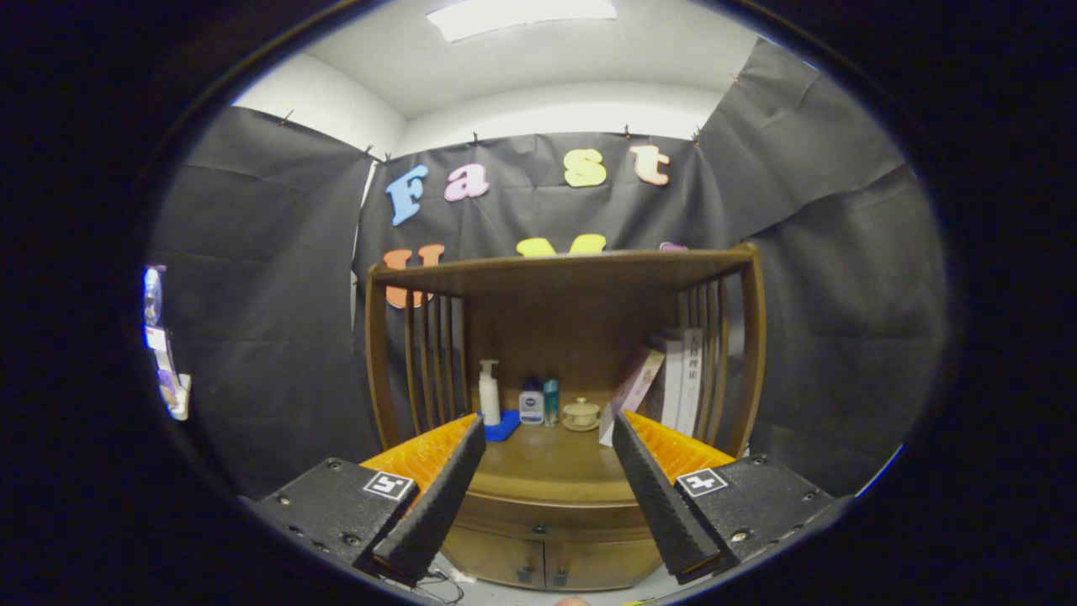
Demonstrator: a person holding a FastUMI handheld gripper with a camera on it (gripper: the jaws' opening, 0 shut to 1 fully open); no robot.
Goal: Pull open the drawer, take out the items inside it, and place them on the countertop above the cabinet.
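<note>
White pump bottle (488, 391), blue cloth (503, 427), two small bottles (539, 401), lidded ceramic cup (580, 413) w/ leaning books (665, 380) at rear; ceiling light (522, 14) overhead.

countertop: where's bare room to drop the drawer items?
Bare: front half of the countertop, just ahead of the open claw. Crowded: back row of pump bottle, blue cloth, two small bottles, lidded bowl; books lean along the right rails.

Black cloth walls (252, 278), white ceiling (505, 67) — one bright light panel (522, 17), pale floor (505, 593)
</note>
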